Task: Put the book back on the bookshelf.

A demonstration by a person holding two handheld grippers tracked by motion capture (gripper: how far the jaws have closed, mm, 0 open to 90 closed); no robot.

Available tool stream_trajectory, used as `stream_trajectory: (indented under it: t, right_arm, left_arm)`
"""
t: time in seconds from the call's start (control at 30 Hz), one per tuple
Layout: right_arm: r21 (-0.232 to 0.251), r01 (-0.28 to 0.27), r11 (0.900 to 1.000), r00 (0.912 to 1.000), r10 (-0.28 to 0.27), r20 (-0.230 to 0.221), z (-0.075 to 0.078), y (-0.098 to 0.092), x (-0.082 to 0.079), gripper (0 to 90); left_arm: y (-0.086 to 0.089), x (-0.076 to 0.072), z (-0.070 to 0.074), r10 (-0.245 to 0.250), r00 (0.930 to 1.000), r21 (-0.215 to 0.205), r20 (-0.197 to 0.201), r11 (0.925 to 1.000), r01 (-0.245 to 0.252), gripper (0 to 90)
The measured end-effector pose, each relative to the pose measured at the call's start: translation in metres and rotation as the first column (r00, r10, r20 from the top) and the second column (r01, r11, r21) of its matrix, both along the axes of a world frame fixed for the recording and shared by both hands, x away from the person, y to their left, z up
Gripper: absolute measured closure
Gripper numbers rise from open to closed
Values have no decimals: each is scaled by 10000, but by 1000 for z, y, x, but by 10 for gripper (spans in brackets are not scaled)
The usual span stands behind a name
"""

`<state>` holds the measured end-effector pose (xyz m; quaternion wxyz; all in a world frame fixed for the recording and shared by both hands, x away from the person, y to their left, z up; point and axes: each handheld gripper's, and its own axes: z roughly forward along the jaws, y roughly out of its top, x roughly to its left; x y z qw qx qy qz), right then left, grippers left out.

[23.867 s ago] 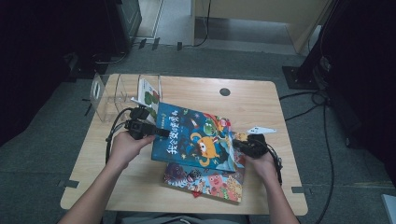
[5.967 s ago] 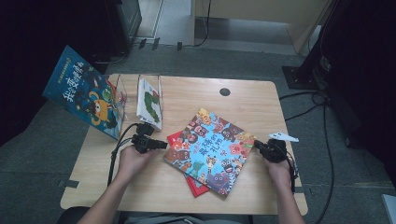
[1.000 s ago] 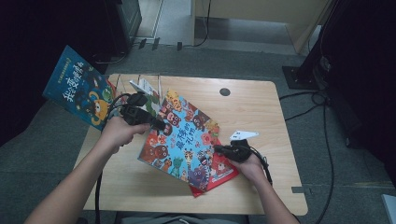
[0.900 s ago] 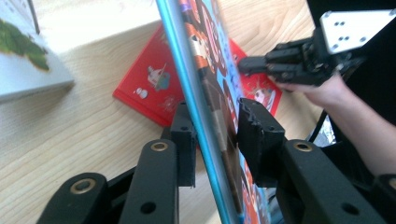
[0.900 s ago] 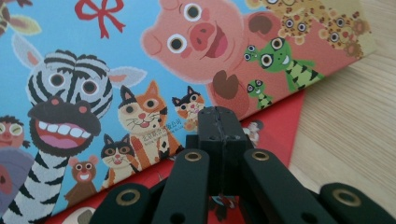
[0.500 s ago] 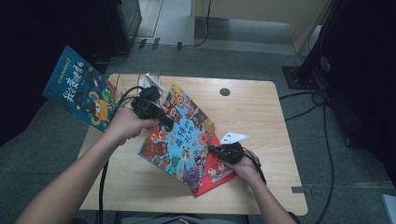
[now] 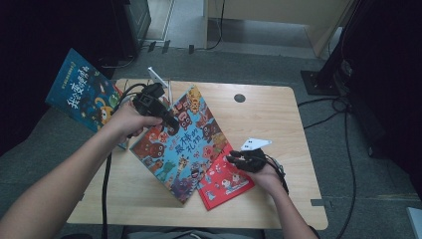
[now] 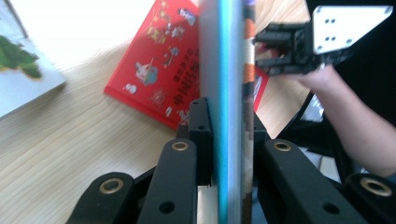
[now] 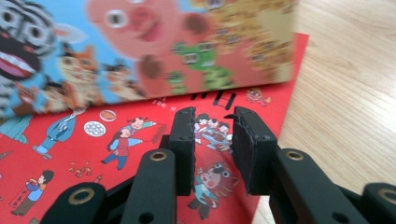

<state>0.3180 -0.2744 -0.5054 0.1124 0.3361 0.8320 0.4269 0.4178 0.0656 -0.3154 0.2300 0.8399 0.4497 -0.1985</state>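
A: Your left gripper (image 7: 169,125) was holding the blue animal book (image 7: 181,142) by its top edge. In the left gripper view the two jaws were closing and pressed on both sides of the book (image 8: 227,116). The book was tipped up, and its bottom edge looked like it sat on the counter (image 7: 278,114), partly over the red book (image 7: 225,180).

B: And your right gripper (image 7: 238,160)?

A: Its jaws had just been opening. They stood a little apart, and nothing was between them. In the right gripper view they pointed at the red book (image 9: 116,154), just under the blue book's edge (image 9: 154,51).

B: What could have gone wrong for you from there?

A: You held a big book by one thin edge only. I think it could have swung or slipped out if you lifted it fast. Its low corner could also have dragged the red book along the counter.

B: Anything else?

A: The dark blue book (image 7: 84,99) already stood up at the left end of the counter. If you had swung the animal book in too hard, you might have knocked that one off the counter.
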Motion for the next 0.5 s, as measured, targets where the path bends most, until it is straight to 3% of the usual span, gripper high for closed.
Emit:
stream_trajectory:
  t: [0.1, 0.23, 0.37, 0.5]
  right_arm:
    - [-9, 24, 10000, 10000, -24, 23, 1, 0, 1, 692]
    - [1, 9, 10000, 10000, -9, 61, 1, 2, 3, 679]
    - [-96, -189, 9998, 9996, 191, 185, -1, 6, 3, 661]
    - [-71, -214, 9997, 9998, 214, 32, -3, 10, 7, 638]
  left_arm:
    - [0, -6, 7, -290, 9996, 332, 76, 9990, 287, 812]
    - [5, -12, 11, -474, 9986, 351, 246, 9983, 465, 810]
    - [18, -14, 13, -155, 9998, 275, 155, 9995, 150, 813]
    - [34, -17, 17, 246, 9996, -38, 116, 9997, -246, 815]
